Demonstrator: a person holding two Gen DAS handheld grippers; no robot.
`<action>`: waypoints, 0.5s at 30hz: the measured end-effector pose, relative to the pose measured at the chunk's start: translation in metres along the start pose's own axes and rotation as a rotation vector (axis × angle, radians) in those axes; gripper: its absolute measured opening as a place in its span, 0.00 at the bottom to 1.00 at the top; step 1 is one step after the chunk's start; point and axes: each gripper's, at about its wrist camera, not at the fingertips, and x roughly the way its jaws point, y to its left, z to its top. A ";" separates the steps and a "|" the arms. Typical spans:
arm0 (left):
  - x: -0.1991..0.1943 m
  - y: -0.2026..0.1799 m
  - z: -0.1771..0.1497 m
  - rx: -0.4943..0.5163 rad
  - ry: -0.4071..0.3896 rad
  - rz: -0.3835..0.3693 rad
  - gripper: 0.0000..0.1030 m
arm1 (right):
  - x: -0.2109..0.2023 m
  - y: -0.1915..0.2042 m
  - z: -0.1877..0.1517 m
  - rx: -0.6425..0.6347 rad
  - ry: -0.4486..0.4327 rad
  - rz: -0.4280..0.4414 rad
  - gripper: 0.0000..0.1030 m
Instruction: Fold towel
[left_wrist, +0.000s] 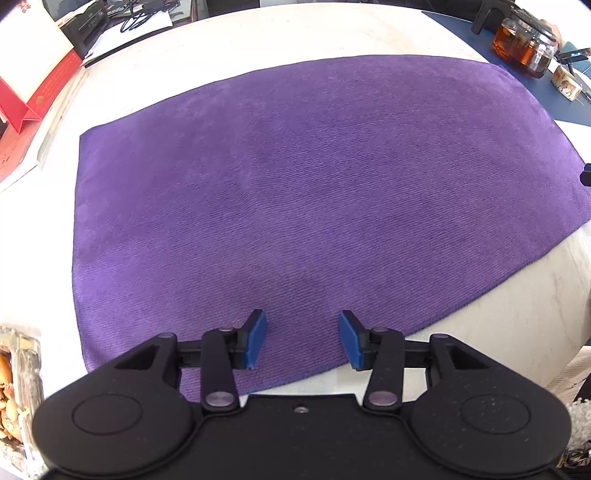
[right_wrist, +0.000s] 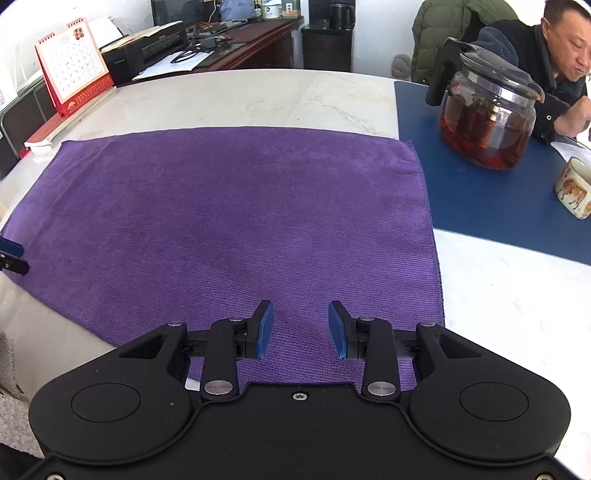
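Purple towel (left_wrist: 295, 206) lies flat on the white table (right_wrist: 258, 99), its near edge hidden beneath both tools. Left gripper (left_wrist: 303, 341) and right gripper (right_wrist: 301, 328) gape, empty, over that edge.

Left wrist view: mounted behind the left gripper (left_wrist: 303, 339), looking forward and down along its fingers from close above the near edge of the towel (left_wrist: 295, 184). Right wrist view: same mounting on the right gripper (right_wrist: 301, 328), facing the same way — slightly further right, near the towel's right edge. Shared field: the towel, the white table (right_wrist: 258, 96), the glass teapot (right_wrist: 487, 114) and the desk calendar (right_wrist: 74, 62).
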 end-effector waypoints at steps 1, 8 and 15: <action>-0.005 0.003 0.005 0.000 0.004 0.002 0.42 | -0.002 0.001 -0.002 -0.002 0.002 0.001 0.31; -0.015 0.007 0.001 0.011 0.027 0.079 0.40 | -0.003 0.019 -0.014 -0.024 0.011 0.033 0.31; -0.026 0.038 -0.001 -0.095 -0.034 0.199 0.40 | 0.006 0.025 -0.012 -0.035 0.017 0.034 0.31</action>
